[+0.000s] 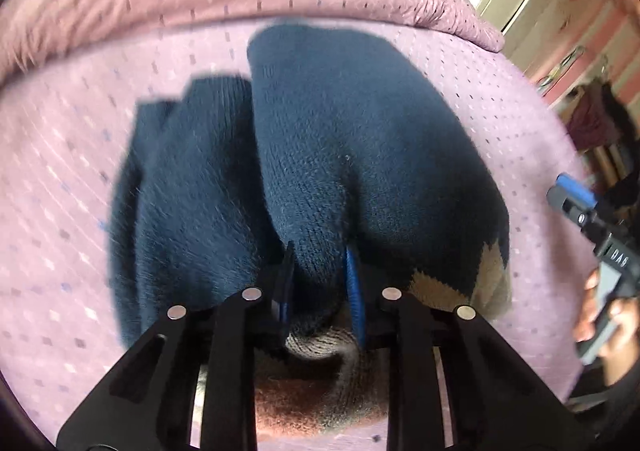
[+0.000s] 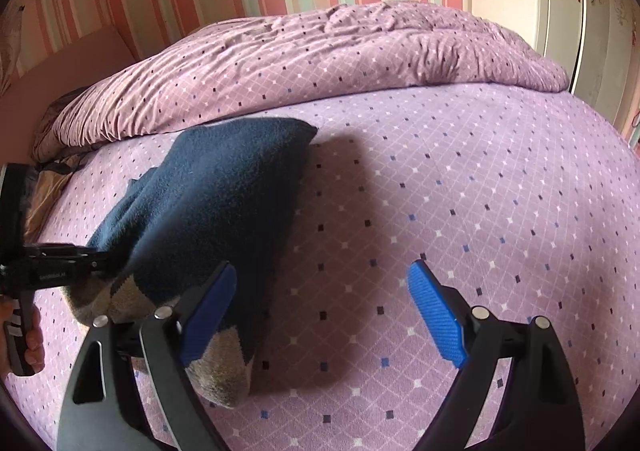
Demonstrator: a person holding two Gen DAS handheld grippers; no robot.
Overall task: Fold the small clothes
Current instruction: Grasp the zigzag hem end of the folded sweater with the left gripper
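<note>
A small knitted sweater (image 1: 340, 155), dark navy with a tan zigzag band and a reddish-brown hem at its lower edge, is bunched and partly lifted off the lilac bed sheet (image 2: 460, 191). One fold of it is pinched at the hem end. The rest drapes down in soft folds, its far end (image 2: 248, 155) raised above the bed.

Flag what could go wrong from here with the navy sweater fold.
1. Only the left gripper pinches the navy sweater, on a bunched ridge; the knit may slip out or the fold land uneven.
2. The right gripper hangs open beside the sweater's tan hem, holding nothing, so the loose side may sag onto the purple bedsheet.
</note>
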